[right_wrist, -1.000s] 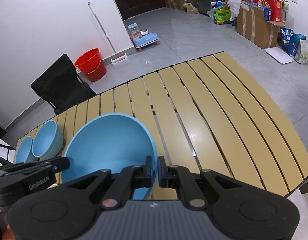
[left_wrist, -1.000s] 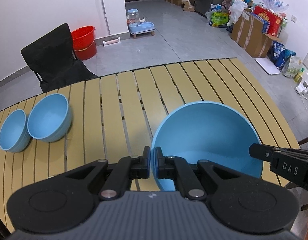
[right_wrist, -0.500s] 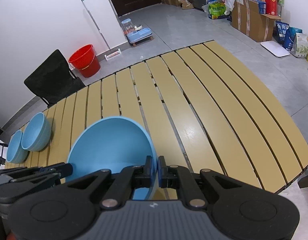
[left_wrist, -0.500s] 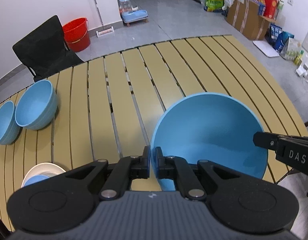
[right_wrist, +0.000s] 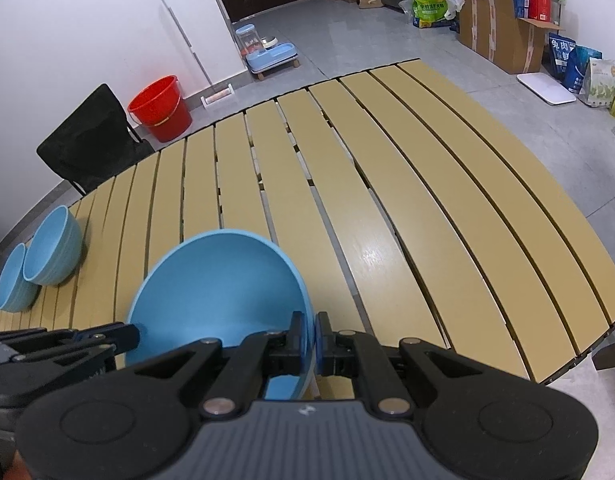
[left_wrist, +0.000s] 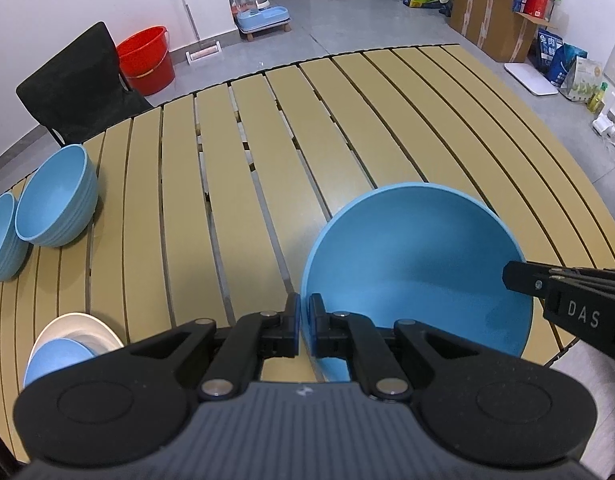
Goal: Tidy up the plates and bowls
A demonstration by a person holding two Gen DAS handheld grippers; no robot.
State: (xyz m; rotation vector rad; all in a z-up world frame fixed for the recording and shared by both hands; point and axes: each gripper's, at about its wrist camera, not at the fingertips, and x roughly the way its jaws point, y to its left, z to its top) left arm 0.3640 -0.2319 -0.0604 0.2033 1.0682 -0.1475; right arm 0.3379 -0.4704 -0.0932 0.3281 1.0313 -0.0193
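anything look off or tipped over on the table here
Nothing spilled or damaged. The two small bowls at the table's left edge lean on their sides against each other rather than standing upright. The big bowl is tilted only because the left gripper and right gripper pinch its rim.

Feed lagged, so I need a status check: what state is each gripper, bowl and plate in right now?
Left gripper: shut on big blue bowl's rim.
Right gripper: shut on opposite rim.
Big blue bowl: upright, empty, held by both.
Two small blue bowls: side by side, tilted, empty.
White plate: holds a blue dish.
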